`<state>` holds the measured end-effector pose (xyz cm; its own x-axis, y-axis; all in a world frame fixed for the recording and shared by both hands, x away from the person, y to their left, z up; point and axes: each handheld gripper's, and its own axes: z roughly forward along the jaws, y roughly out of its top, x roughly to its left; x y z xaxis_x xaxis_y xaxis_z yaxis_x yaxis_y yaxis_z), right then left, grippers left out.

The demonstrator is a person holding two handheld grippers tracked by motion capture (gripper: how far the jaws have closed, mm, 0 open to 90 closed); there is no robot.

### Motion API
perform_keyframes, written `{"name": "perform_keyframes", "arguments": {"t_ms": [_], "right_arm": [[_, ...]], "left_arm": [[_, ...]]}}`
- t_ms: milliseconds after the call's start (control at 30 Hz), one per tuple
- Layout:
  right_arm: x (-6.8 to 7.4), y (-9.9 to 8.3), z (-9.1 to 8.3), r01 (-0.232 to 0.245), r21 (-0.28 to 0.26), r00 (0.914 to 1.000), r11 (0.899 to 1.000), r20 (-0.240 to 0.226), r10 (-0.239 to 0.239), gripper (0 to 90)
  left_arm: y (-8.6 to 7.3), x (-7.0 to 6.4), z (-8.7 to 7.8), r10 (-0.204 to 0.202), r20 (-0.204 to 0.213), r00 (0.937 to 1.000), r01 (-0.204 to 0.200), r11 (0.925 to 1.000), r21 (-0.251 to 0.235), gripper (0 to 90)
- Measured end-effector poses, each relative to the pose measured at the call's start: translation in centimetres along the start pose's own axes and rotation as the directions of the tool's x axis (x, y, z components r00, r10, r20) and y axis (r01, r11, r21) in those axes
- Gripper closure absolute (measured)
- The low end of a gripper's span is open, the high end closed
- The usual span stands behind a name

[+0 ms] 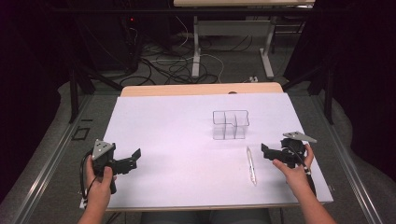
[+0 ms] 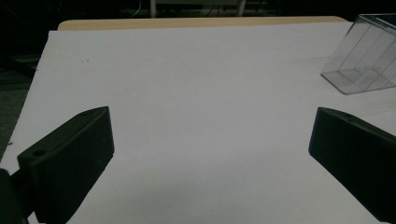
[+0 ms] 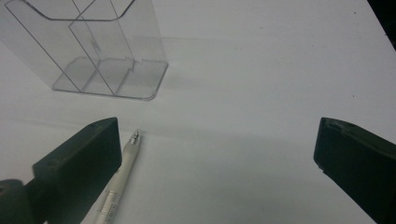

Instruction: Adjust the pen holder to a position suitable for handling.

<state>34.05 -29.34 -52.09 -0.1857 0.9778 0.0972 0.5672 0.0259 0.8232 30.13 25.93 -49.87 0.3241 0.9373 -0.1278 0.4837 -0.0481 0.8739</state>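
A clear plastic organiser [image 1: 230, 124] with several compartments stands upright on the white table [image 1: 177, 140], right of centre; it also appears as the organiser [image 3: 88, 51] and the organiser [image 2: 366, 56]. A white pen [image 1: 251, 165] lies flat in front of it, also seen as the pen [image 3: 119, 184] beside one jaw. My left gripper [image 1: 133, 159] rests open near the table's left front, with nothing between its jaws [image 2: 210, 154]. My right gripper [image 1: 267, 150] is open just right of the pen, empty between its jaws [image 3: 215, 158].
The table's wooden back edge [image 1: 201, 88] shows beyond the white sheet. Cables [image 1: 173, 65] and the legs of another desk [image 1: 267, 51] lie on the floor behind. Dark frames flank both sides.
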Motion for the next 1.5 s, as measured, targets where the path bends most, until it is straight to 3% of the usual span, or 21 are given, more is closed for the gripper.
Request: {"name": "perform_keyframes", "arguments": {"t_ms": [167,367,600,900,967,1000,1267,1500], "right_arm": [[1.1,1.4,-0.4,0.02,0.005,0.9997,1.0,-0.017,-0.02,15.0],[1.6,2.5,0.2,0.024,0.04,0.9984,0.999,-0.051,-0.022,18.8],[2.0,4.8,1.0,0.025,0.064,0.9981,0.998,-0.058,-0.021,23.7],[3.1,8.4,2.1,0.044,0.124,0.998,0.991,-0.051,-0.038,30.7],[3.1,8.8,2.3,0.038,0.132,0.9984,0.99,-0.046,-0.033,31.6],[3.3,9.5,2.7,0.009,0.157,0.9993,0.987,-0.038,-0.003,34.0],[3.8,11.5,4.2,-0.02,0.201,0.9977,0.979,-0.059,0.033,43.3],[4.6,11.9,5.8,-0.017,0.225,0.9987,0.974,-0.042,0.028,46.6]], "left_arm": [[-0.1,0.3,-0.2,-0.015,0.007,0.9999,0.015,0.9996,0.023,0.1],[-0.2,0.1,-0.2,-0.02,0.003,0.9998,0.02,0.9995,0.025,0.2],[-0.3,-0.1,0.0,-0.001,0.02,0.9998,0.0,0.9993,0.038,0.1],[-0.4,-0.1,0.1,-0.011,0.02,0.9997,0.01,0.9993,0.037,0.2],[-0.4,-0.1,0.2,-0.012,0.021,0.9997,0.011,0.9992,0.038,0.2],[-0.4,-0.1,0.2,-0.012,0.023,0.9997,0.011,0.9993,0.036,0.1],[-0.4,-0.1,0.3,-0.011,0.028,0.9996,0.01,0.9991,0.042,0.2],[-0.4,-0.1,0.3,-0.012,0.028,0.9995,0.011,0.999,0.044,0.2]]}}
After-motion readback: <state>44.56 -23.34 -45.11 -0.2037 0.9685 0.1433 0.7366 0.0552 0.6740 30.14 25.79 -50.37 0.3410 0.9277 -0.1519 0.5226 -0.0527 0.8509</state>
